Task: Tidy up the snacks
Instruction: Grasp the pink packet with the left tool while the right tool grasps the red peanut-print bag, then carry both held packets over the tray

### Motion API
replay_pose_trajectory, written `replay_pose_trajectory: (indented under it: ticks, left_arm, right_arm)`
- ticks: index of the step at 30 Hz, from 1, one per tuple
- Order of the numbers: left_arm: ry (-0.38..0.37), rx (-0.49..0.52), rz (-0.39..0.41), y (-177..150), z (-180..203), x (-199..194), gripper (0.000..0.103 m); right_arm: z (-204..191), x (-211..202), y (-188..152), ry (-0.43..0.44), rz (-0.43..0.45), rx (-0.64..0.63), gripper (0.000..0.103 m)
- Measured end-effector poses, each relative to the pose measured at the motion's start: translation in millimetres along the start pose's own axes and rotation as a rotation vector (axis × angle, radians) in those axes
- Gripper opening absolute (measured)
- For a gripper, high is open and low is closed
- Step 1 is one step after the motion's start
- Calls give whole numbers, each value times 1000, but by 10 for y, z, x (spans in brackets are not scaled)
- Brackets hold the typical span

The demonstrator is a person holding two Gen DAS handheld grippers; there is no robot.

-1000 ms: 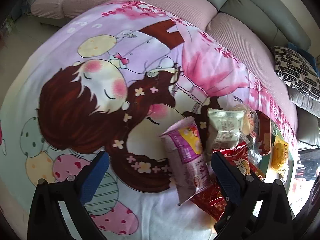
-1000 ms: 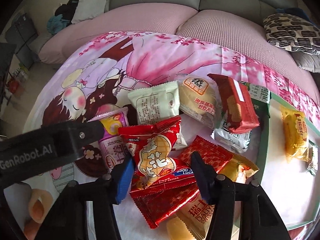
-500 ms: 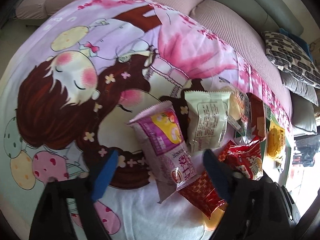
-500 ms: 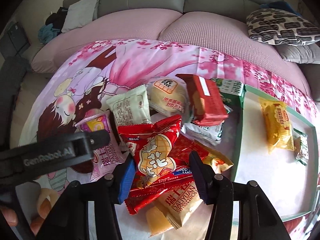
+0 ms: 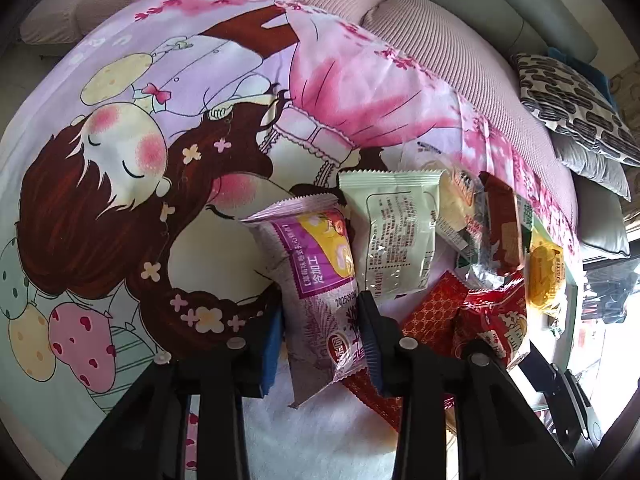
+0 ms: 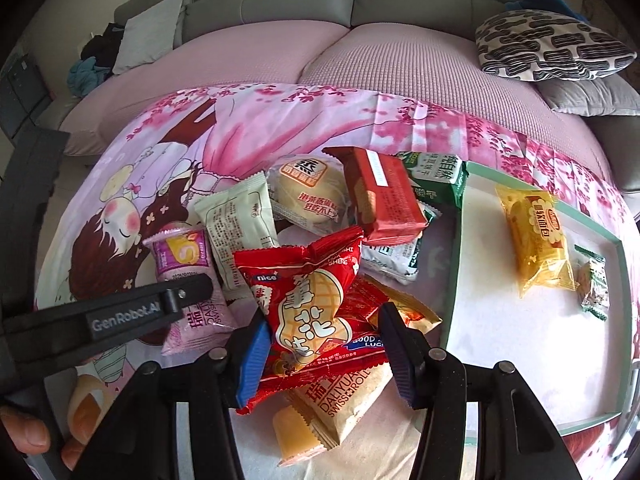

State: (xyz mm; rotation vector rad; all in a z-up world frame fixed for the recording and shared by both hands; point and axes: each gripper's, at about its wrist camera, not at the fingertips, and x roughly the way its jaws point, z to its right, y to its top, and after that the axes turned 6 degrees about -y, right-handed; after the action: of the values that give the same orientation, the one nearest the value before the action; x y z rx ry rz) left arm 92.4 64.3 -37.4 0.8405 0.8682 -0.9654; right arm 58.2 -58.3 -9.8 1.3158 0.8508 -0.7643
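Between the blue-padded fingers of the left gripper [image 5: 322, 330] sits the lower half of a purple snack packet [image 5: 316, 276], and the pads press on both of its sides: the gripper is clenched on it. Around a red peanut bag [image 6: 308, 300], the right gripper [image 6: 320, 350] has its fingers on either side, pads touching the crinkled film, so it grasps the bag.

Taking the red peanut bag as the landmark: the purple snack packet lies just to its left on the cartoon-print cloth [image 6: 168, 168]. A pale green packet [image 6: 240, 228] lies beyond it to the upper left, touching the purple one. A round bun in clear wrap [image 6: 308, 196] sits behind the bag, and a red biscuit pack [image 6: 380, 196] lies behind and to the right, overlapping a green packet [image 6: 438, 180]. A tan Swiss-roll packet [image 6: 344, 404] lies under the bag's near edge. To the right, well apart, a green-rimmed tray [image 6: 454, 268] holds a yellow bread packet [image 6: 536, 240] and a small candy [image 6: 594, 284].
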Motion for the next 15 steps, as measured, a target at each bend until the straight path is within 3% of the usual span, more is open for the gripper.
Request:
replay_pose_trajectory:
  ticks: [15]
  left_arm:
    - [-35, 25, 109, -7, 92, -386, 36]
  right_arm:
    - [167, -227, -14, 15, 34, 46, 56]
